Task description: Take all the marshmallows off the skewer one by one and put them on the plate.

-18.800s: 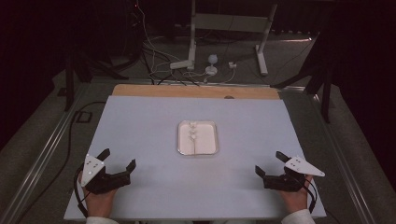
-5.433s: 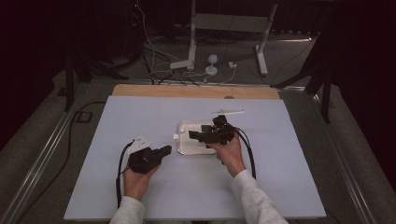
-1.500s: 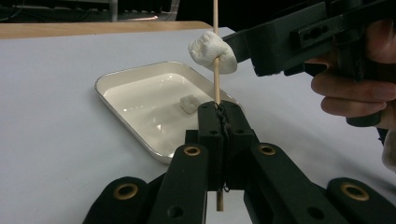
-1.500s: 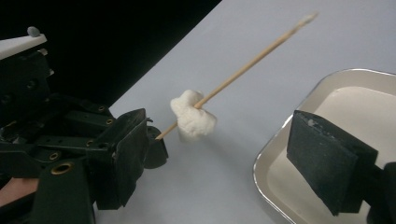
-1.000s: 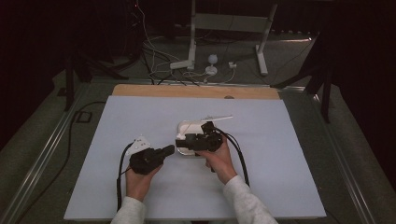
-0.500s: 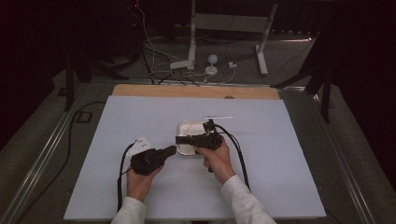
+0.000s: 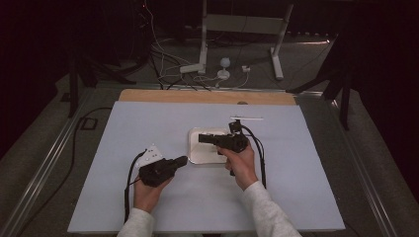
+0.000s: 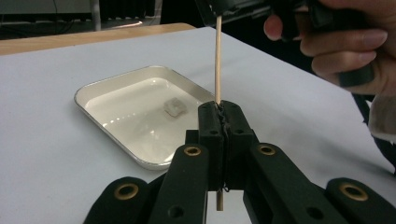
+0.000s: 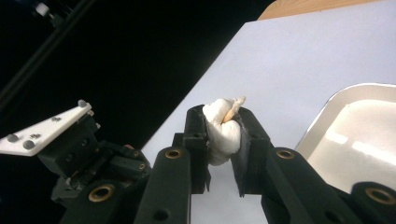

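My left gripper (image 8: 219,109) is shut on a thin wooden skewer (image 8: 217,60) and holds it upright; in the high view it (image 7: 180,160) sits just left of the tray. Above it, my right gripper (image 9: 223,116) is shut on a white marshmallow (image 9: 223,133). The skewer's tip (image 9: 235,106) pokes out through the marshmallow's top. In the high view the right gripper (image 7: 202,138) hovers over the white tray (image 7: 197,157). One small white piece (image 8: 173,106) lies in the tray (image 8: 93,91).
The table is covered by a pale sheet (image 7: 148,123), with a wooden strip (image 7: 207,96) along its far edge. Beyond it, cables and a stand's legs (image 7: 222,64) lie on the floor. Both gripper cables trail back toward the person.
Over the last second my right gripper has shifted slightly left over the tray's edge, toward the left gripper. Long before, both grippers rested open at the table's near corners.
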Motion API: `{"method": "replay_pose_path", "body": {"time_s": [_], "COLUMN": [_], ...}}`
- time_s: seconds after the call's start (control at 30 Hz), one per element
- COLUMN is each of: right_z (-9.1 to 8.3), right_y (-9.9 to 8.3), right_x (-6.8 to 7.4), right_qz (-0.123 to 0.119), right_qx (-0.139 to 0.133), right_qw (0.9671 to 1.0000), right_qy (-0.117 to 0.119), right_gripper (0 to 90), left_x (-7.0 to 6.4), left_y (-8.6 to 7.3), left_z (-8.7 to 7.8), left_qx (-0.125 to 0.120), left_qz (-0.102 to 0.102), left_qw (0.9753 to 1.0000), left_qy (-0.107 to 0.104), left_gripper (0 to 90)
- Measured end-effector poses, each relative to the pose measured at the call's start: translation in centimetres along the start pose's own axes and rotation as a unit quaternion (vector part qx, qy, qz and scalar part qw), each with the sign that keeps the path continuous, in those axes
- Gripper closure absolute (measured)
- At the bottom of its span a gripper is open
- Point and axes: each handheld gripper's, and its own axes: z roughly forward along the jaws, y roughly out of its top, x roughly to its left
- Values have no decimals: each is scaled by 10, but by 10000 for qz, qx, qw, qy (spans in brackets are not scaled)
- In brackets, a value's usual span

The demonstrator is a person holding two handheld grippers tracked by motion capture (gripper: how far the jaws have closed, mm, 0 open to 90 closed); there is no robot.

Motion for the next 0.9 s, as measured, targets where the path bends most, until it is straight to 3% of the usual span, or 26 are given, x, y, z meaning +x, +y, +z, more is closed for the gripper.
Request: {"method": "replay_pose_path", "body": {"time_s": [0.1,0.9], "right_z": [-1,-12], "right_y": [2,14], "right_x": [3,7], "right_qz": [-122,-346], "right_qx": [32,-53], "right_qw": [9999,9990], "right_qy": [-70,-272], "right_gripper": [780,784], "left_x": [0,1], "left_y": [0,0], "left_z": [-1,-6], "left_qx": [-14,-19], "left_qz": [3,205], "left_qw": [10000,9998], "left_qy": [-3,-41], "left_gripper": [899,900]}}
